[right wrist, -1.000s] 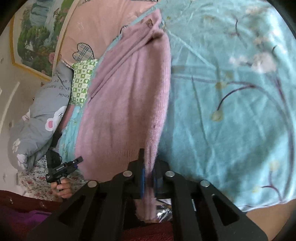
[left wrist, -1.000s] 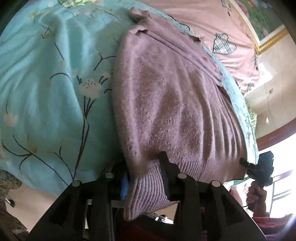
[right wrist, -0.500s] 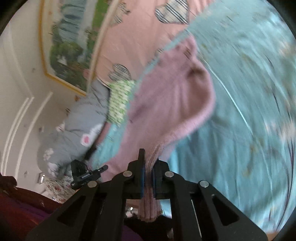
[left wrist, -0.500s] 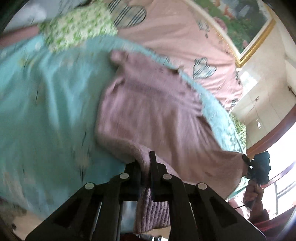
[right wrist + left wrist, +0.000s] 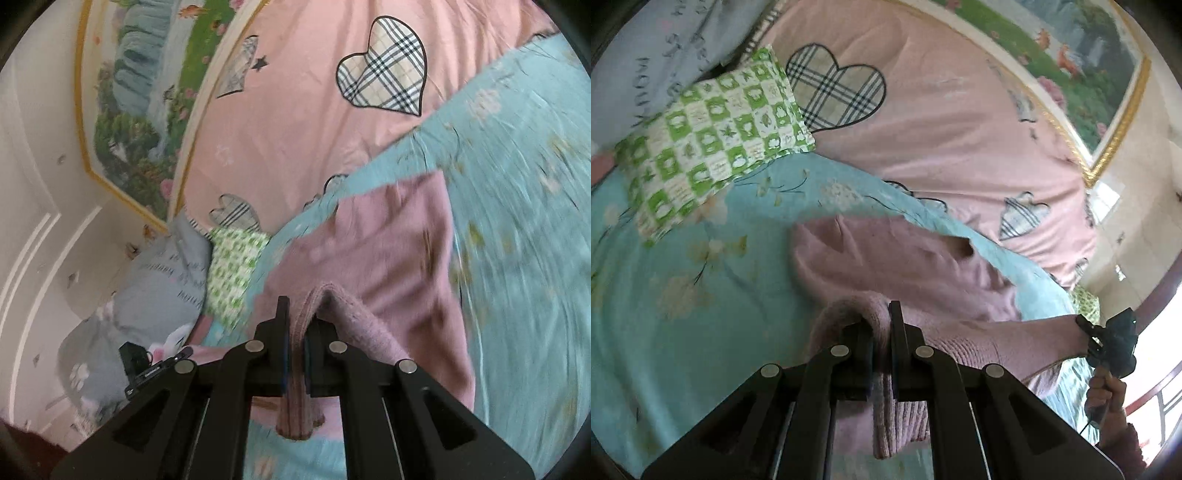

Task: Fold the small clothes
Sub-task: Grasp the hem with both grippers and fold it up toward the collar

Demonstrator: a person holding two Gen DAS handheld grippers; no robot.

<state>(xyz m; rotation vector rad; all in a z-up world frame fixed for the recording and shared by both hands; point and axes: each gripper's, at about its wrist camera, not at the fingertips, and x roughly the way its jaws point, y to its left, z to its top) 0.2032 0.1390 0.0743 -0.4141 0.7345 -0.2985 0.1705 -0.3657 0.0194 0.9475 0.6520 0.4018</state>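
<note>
Both the left claw [image 5: 882,332] and the right claw [image 5: 295,332] grip the ribbed hem of the mauve sweater [image 5: 905,258] lying on the blue floral bedspread [image 5: 683,295], apparently mid-fold, so the hem next needs laying evenly over the collar end.

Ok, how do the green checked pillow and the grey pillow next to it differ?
The green checked pillow is small and flat, patterned in green and white squares. The grey pillow looks bigger and plumper, with dark lettering and a pink-and-white animal print. Both lie at the head of the bed, side by side, beyond the sweater.
</note>
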